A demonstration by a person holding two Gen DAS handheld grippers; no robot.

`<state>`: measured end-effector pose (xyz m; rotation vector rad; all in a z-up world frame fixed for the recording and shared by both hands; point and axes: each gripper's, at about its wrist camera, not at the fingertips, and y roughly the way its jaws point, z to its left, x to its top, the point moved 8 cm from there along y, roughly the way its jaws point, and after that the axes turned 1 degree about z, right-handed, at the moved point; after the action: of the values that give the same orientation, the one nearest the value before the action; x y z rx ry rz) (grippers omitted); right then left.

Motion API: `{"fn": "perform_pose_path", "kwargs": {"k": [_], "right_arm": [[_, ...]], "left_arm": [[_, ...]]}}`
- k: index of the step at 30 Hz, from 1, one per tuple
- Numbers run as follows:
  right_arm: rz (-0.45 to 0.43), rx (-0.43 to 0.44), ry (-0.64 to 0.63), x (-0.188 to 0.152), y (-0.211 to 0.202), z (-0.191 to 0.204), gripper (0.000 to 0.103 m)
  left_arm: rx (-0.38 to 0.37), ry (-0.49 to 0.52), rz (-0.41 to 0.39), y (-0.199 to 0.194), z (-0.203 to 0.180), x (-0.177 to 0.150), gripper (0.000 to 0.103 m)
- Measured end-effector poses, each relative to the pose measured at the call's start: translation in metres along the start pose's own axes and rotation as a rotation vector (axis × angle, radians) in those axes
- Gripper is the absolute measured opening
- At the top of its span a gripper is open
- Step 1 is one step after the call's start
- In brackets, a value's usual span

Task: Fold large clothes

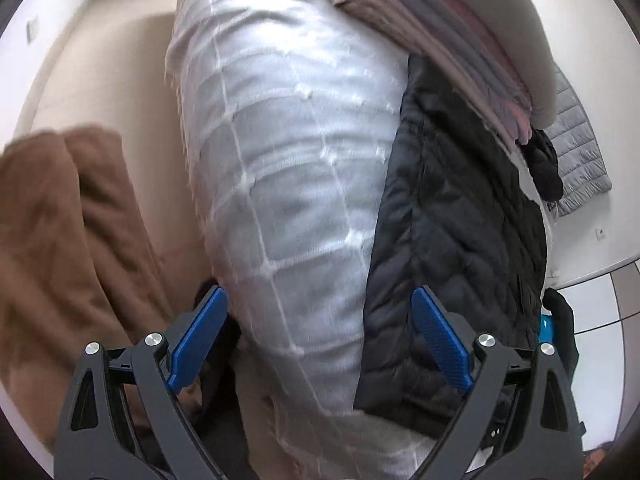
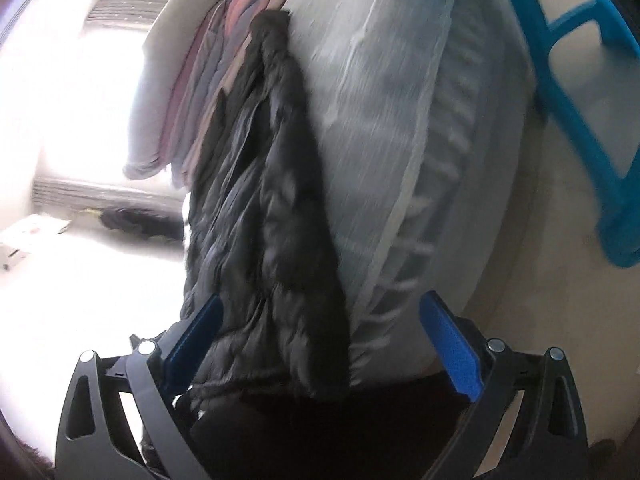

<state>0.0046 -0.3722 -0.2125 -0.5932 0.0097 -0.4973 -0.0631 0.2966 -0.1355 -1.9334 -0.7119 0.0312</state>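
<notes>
While both views are blurred and tilted by the fisheye, the order of things across the left wrist view reads clearly enough. Far left lies a brown garment [image 1: 68, 240], loose and rumpled on the pale surface [image 1: 120, 60]; I judge it not yet folded. Next comes a grey checked piece [image 1: 288, 168], bulky and already doubled into a long bundle. Touching its right side is a black puffer [image 1: 452, 232], also lying as a narrow folded length. Beyond that sits a stack [image 1: 440, 40] of pink, grey and beige folded clothes, and past it a grey quilted jacket [image 1: 576, 152] hangs or lies flat, well apart from the rest.

The left gripper [image 1: 320, 340] stands wide open, its blue pads on either side of the checked bundle's near end, gripping nothing. In the right wrist view the right gripper [image 2: 320, 344] is likewise spread and empty, hovering over the near end of the puffer [image 2: 264, 220] and checked piece [image 2: 384, 140], with a blue plastic frame [image 2: 576, 112] at far right.

By my reading the task is well advanced: several pieces are stacked, two more look folded, and the brown garment remains.
</notes>
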Motion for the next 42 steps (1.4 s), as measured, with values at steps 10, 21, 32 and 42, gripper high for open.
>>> {"fn": "perform_pose_path", "kwargs": {"k": [10, 21, 32, 42], "right_arm": [[0.051, 0.103, -0.021, -0.023, 0.005, 0.023, 0.092], [0.043, 0.151, -0.023, -0.020, -0.001, 0.034, 0.066], [0.000, 0.138, -0.077, -0.028, -0.015, 0.031, 0.013], [-0.114, 0.248, -0.124, -0.022, -0.050, 0.079, 0.007]], "left_arm": [[-0.053, 0.029, 0.156, 0.047, -0.025, -0.048, 0.090], [-0.252, 0.079, 0.195, 0.044, -0.071, -0.065, 0.074], [-0.237, 0.098, 0.166, 0.039, -0.072, -0.063, 0.008], [-0.311, 0.104, 0.116, -0.010, -0.093, -0.051, 0.007]]}}
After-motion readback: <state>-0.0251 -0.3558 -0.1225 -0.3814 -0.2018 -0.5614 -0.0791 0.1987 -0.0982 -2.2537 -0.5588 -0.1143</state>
